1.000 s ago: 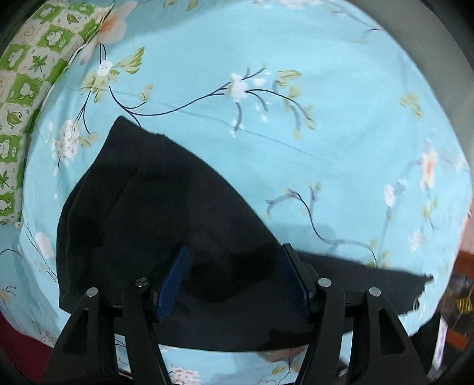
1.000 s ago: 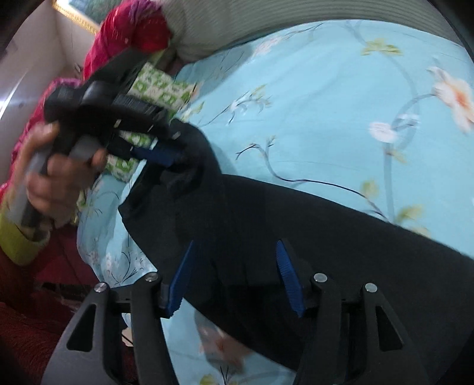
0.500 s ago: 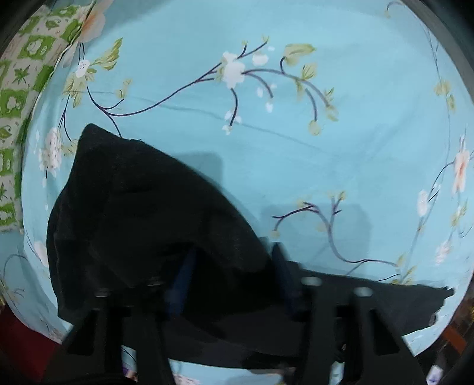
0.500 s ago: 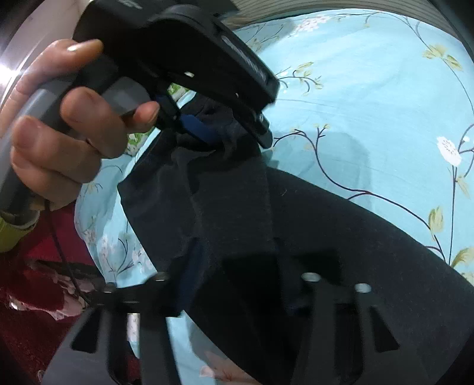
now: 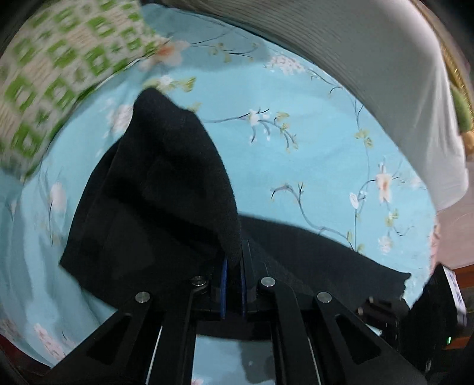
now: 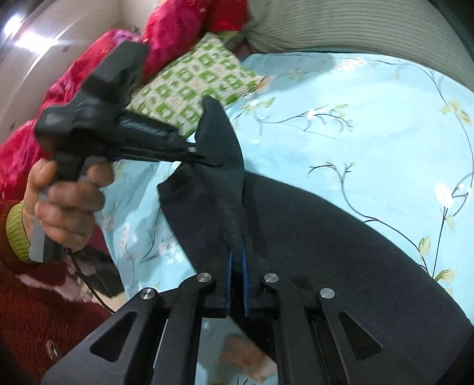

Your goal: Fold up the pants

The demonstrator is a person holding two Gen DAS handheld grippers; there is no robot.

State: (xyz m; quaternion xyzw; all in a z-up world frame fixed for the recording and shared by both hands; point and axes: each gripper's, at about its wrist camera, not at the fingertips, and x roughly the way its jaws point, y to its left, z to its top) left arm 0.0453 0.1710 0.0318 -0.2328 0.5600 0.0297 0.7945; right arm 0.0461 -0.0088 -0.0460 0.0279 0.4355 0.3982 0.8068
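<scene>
In the left wrist view, the left tongs [image 5: 233, 268] are clenched on a fold of the black pants [image 5: 154, 201], the blue pads pressed close together with a thick ridge of dark cloth pinched between them. From that pinch the fabric rises to a peak toward the upper left and hangs in folds to the left, lifted above the bed sheet [image 5: 296, 165], which is light blue with a flower and branch print. Another part of the pants stretches flat across the sheet to the right, ending at a ragged edge near the frame's right side. A green and white checkered pillow [image 5: 50, 74] lies at the upper left, blurred, and a grey ribbed cushion [image 5: 385, 80] curves along the top right. In the right wrist view, the right tongs [image 6: 237, 272] are likewise clamped on the pants [image 6: 326, 251], with a narrow pleat of black cloth caught between the blue pads. The broad body of the garment spreads to the right over the bed sheet [image 6: 370, 142]. To the left, the person's left hand [image 6: 65, 207] grips the handle of the left tongs [image 6: 204, 158], whose tip bites a raised corner of the pants. The checkered pillow [image 6: 192, 83] and a red blanket [image 6: 166, 35] lie behind, with the grey ribbed cushion [image 6: 340, 26] along the top.
</scene>
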